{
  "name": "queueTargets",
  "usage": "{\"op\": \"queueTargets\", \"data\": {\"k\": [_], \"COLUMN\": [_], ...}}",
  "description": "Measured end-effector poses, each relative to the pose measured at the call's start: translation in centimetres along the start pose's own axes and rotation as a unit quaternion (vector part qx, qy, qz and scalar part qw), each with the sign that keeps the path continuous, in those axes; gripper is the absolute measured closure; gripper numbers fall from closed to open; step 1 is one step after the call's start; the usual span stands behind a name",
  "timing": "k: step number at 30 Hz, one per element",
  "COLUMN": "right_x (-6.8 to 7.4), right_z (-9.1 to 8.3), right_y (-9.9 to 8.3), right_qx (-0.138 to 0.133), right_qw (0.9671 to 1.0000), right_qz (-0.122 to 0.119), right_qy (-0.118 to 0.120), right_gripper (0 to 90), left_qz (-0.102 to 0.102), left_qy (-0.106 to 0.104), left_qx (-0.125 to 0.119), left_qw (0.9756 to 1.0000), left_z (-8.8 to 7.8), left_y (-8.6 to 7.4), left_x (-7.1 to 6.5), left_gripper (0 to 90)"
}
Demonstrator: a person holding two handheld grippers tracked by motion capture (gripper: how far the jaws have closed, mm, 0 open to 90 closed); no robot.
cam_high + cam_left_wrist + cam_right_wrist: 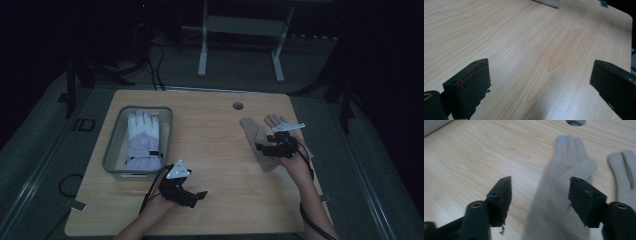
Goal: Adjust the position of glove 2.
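The gloves (564,195) are beige on a pale wood-grain tabletop (215,150). A white and lilac glove (143,140) lies in a grey bin (112,145).

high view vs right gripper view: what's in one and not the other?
High view alone: the grey bin holding a white-and-lilac glove, and the left gripper over bare wood. Right gripper view alone: close-up of its own jaws standing apart over the beige glove's cuff. Both: right gripper, beige glove, second beige glove, table hole, wooden table.
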State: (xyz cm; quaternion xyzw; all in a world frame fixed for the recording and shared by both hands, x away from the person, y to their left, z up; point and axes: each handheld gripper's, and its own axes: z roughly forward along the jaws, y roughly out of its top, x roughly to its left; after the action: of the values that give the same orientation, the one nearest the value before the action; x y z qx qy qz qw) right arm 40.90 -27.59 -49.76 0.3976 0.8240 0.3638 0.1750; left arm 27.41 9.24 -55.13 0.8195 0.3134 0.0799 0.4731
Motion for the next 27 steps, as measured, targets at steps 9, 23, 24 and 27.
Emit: {"op": "queueTargets", "data": {"k": [9,23,24,27], "right_x": [-2.3,-2.0,-1.8,-1.6], "right_z": [2.7,5.8,5.8,5.6], "right_y": [-1.0,-2.0,-2.0,-1.9], "right_qx": [0.019,0.051,0.051,0.054], "right_qw": [0.9995,0.9978,0.998,0.9979], "right_qz": [0.0,-0.013,-0.009,-0.001], "right_qy": [-0.025,-0.039,-0.037,-0.037], "right_gripper": [38.5,40.9,44.0,64.2], "left_qz": [0.009,0.012,0.013,0.014], "left_qy": [0.026,0.041,0.039,0.037], "left_qx": [-0.025,-0.036,-0.037,-0.038], "left_qw": [0.9993,0.9984,0.9984,0.9985], "left_z": [-0.1,-0.3,-0.4,-0.2], "left_y": [-1.1,-1.8,-1.8,-1.8], "left_x": [0.2,0.3,0.2,0.0], "left_gripper": [2.7,2.0,2.0,2.0]}}
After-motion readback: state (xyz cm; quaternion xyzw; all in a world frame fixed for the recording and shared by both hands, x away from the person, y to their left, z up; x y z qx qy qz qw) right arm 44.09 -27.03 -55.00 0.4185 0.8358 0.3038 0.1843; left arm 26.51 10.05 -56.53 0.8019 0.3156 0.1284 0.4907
